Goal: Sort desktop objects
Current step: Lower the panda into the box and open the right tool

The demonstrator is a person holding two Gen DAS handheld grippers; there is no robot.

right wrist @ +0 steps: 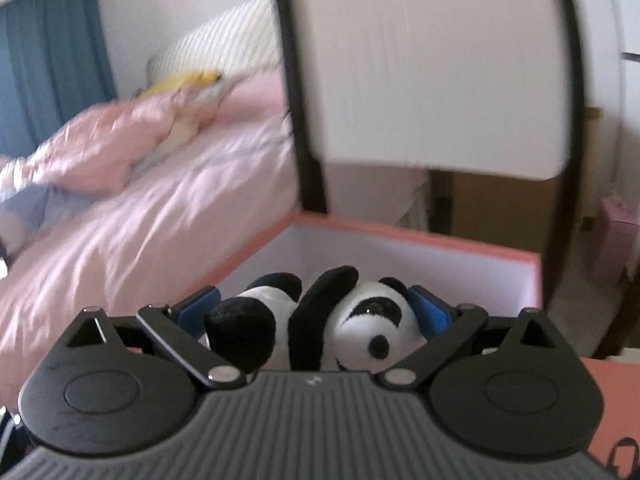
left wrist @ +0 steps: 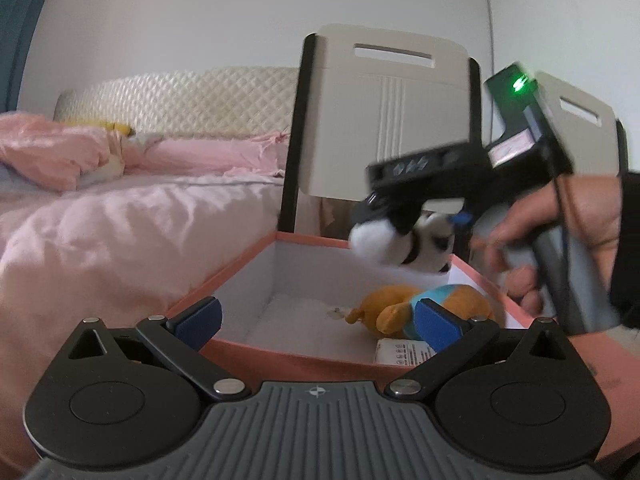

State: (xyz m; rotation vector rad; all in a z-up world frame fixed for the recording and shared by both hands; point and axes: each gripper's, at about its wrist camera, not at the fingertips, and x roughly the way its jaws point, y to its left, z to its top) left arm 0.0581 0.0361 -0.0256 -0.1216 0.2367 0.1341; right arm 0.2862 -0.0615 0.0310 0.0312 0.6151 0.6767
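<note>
A pink box [left wrist: 240,268] with a white inside stands open in front of me. On its floor lies an orange plush toy [left wrist: 404,306] with a blue band, its white tag [left wrist: 402,354] beside it. My left gripper [left wrist: 318,320] is open at the box's near rim, nothing between its blue pads. My right gripper [right wrist: 314,312] is shut on a black-and-white plush panda [right wrist: 348,320]. In the left wrist view that panda [left wrist: 396,240] hangs above the box's far right part, held by the right gripper [left wrist: 416,232], with a hand [left wrist: 560,232] on the handle.
A bed with pink covers [left wrist: 120,220] lies to the left of the box. Two cream chair backs with black frames [left wrist: 384,120] stand right behind the box. In the right wrist view the box's far wall [right wrist: 420,240] is just ahead.
</note>
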